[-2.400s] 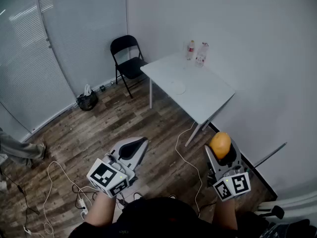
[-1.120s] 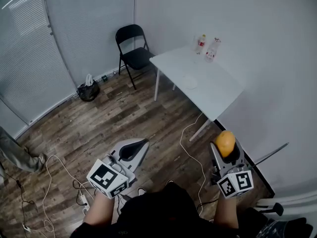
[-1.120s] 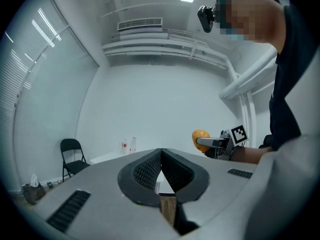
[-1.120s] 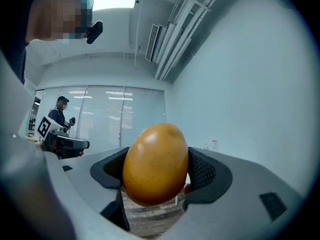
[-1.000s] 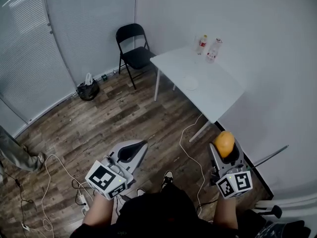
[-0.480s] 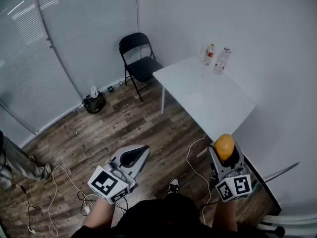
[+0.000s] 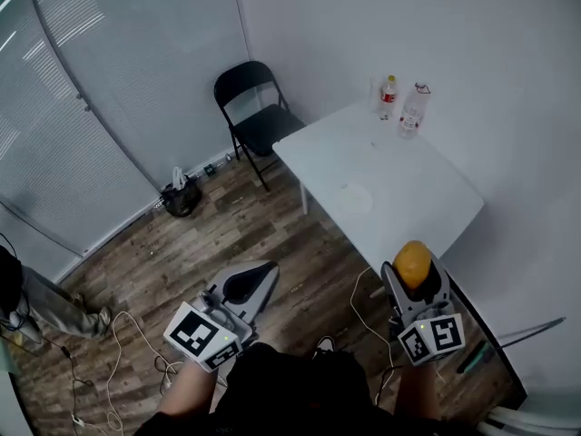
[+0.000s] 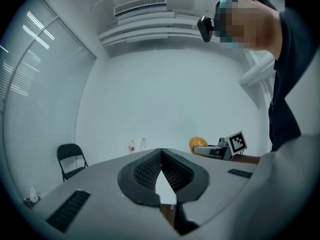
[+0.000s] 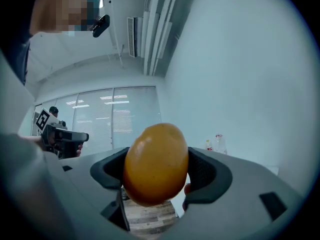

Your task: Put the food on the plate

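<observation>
The yellow-orange fruit (image 9: 156,164) is clamped in the right gripper (image 7: 414,275) at lower right of the head view; the plate (image 7: 355,198) is seen on the white table (image 7: 427,198) above and slightly left, nearer that gripper; the left gripper (image 7: 257,273) is closed, empty.

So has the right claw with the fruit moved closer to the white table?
Yes. The right claw, shut on the orange fruit, has come forward toward the white table; the fruit now overlaps its near corner, where floor separated them before.
</observation>
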`<state>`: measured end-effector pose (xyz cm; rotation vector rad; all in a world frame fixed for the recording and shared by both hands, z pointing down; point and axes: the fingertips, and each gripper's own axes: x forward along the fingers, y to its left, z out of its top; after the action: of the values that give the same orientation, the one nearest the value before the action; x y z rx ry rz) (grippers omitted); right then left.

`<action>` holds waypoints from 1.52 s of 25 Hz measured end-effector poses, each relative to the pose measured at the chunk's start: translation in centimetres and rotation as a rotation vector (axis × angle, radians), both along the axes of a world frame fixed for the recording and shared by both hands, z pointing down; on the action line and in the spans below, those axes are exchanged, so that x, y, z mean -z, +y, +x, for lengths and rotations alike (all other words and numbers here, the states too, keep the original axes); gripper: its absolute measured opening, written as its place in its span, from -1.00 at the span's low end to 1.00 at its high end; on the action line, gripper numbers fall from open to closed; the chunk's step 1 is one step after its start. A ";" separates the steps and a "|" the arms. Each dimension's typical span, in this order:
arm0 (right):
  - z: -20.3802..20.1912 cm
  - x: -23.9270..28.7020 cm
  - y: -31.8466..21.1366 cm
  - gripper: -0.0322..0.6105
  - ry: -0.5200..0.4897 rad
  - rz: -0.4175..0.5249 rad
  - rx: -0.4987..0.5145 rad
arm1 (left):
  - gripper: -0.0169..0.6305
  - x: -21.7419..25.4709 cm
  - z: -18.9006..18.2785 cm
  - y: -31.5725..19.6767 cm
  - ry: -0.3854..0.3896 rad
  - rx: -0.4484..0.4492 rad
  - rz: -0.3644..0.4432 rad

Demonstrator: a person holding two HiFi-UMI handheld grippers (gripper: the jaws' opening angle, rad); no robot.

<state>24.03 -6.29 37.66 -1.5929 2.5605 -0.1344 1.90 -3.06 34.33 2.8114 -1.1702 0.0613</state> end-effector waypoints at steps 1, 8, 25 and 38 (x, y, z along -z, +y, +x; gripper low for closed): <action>0.6 -0.2 -1.0 0.20 -0.004 -0.003 0.005 | -0.89 -0.2 0.8 -1.0 -0.003 -0.002 -0.004; 1.2 -1.8 -6.8 0.20 0.015 -0.021 -0.009 | -0.89 -1.6 2.8 -8.2 -0.002 -0.063 -0.014; -5.7 -5.9 -26.5 0.20 0.146 -0.148 -0.251 | -0.89 -6.4 -4.6 -33.9 0.060 -0.278 -0.101; -4.8 -21.0 -36.7 0.20 0.282 -0.424 -0.221 | -0.89 -11.8 -4.3 -38.7 0.043 -0.244 -0.209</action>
<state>19.25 -43.04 58.69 -2.1748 2.6612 -0.4926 -2.40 -41.74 46.08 2.7363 -0.7570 0.1315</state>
